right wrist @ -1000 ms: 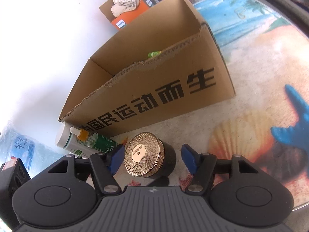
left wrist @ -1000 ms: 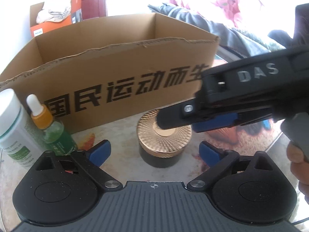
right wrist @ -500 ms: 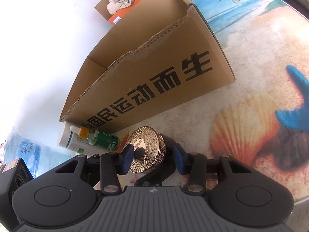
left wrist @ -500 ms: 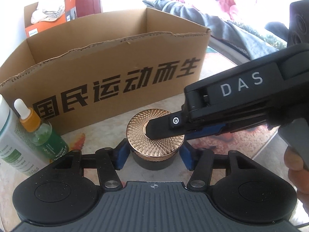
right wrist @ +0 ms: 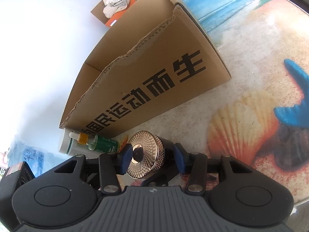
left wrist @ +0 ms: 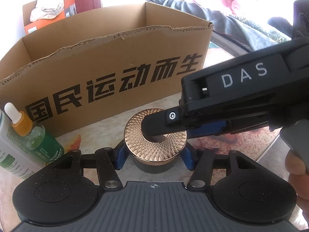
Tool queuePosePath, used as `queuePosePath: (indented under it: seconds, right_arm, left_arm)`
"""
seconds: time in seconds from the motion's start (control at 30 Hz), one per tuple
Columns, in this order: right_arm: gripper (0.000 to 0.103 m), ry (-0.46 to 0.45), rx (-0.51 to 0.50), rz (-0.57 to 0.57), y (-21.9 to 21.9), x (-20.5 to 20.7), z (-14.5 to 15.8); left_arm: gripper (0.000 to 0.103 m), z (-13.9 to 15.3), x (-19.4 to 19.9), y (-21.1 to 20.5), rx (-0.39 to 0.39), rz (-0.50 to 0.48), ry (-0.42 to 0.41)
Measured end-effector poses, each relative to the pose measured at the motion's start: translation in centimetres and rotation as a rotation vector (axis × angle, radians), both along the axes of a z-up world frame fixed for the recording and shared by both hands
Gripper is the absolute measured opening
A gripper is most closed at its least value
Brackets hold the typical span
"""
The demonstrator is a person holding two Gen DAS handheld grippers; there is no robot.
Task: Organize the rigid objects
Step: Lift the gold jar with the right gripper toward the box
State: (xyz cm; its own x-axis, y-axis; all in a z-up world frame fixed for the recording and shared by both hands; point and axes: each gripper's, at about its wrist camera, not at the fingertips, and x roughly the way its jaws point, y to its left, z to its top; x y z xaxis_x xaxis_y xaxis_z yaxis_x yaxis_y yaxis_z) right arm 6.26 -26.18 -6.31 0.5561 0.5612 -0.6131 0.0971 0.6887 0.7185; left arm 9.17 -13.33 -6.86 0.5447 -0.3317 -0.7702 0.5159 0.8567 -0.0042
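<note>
A black jar with a gold patterned lid [left wrist: 154, 145] stands on the table just in front of the cardboard box [left wrist: 108, 61]. My left gripper [left wrist: 154, 157] is shut on the jar's sides. My right gripper [right wrist: 151, 157] comes in from the right and grips the same jar [right wrist: 146, 154], one finger across the top of the lid [left wrist: 162, 123]. In the right wrist view the jar lies sideways between the blue pads [right wrist: 125, 154]. The box [right wrist: 154, 73] is open at the top.
A green dropper bottle with an orange collar [left wrist: 36, 137] and a white tube [left wrist: 7, 150] stand at the left beside the box. They also show in the right wrist view [right wrist: 92, 141]. The tabletop has a beach print [right wrist: 251, 58]. An orange box with cloth [left wrist: 46, 13] sits behind.
My left gripper has moved forward and closed its pads on the jar. My right gripper has closed on the jar too, with its finger settled over the lid.
</note>
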Motion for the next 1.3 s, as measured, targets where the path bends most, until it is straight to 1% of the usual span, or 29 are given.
queuePosePath:
  seconds: [0.43,0.6,1.3]
  right_arm:
    - [0.051,-0.01,-0.013,0.008,0.2,0.0,0.1]
    - [0.05,-0.025,-0.014,0.011,0.4,-0.3,0.5]
    - [0.05,-0.147,-0.058,0.043,1.9,-2.4,5.1]
  left_arm:
    - [0.055,0.1,-0.6,0.4,-0.012,0.01,0.005]
    - [0.055,0.5,-0.9,0.7,-0.012,0.013,-0.014]
    - [0.055,3.7,-4.4,3.3,-0.048,0.052,-0.116]
